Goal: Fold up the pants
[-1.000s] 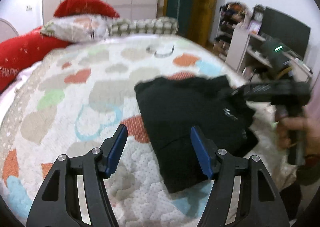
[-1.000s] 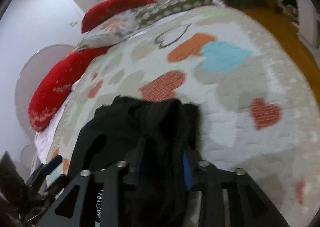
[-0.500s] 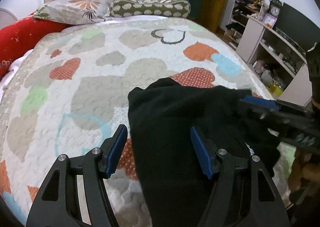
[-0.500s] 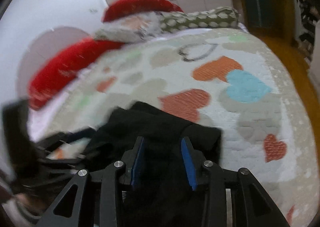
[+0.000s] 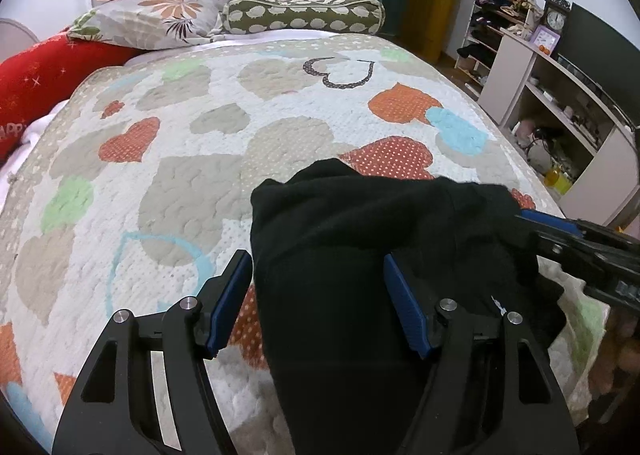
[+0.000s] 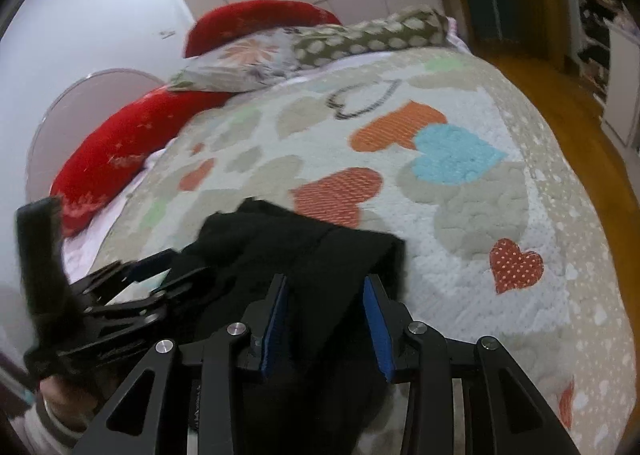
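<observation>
The black pants (image 5: 360,255) lie folded on the quilt (image 5: 180,175) w/ coloured hearts, near the bed's front edge, closer to the right side in the left wrist view. One corner of the fabric bulges up toward the far end of the bed.

Left gripper (image 5: 318,299): jaws stand wide apart and have just been opening a bit more. The pants lie between the blue pads (image 5: 230,303), but the pads do not press the fabric; the left pad is over the quilt just beside the pants' edge, the right pad over the black cloth.

Right gripper (image 6: 324,315): jaws are much narrower, w/ a thick bundle of the pants between the two blue pads (image 6: 376,327). The cloth fills the gap and both pads seem to touch it, so it grips the pants at the side nearest the bed edge. In the left view it comes in from the right, tips in the fabric.

Pillows (image 5: 160,11) are well apart at the head of the bed.
</observation>
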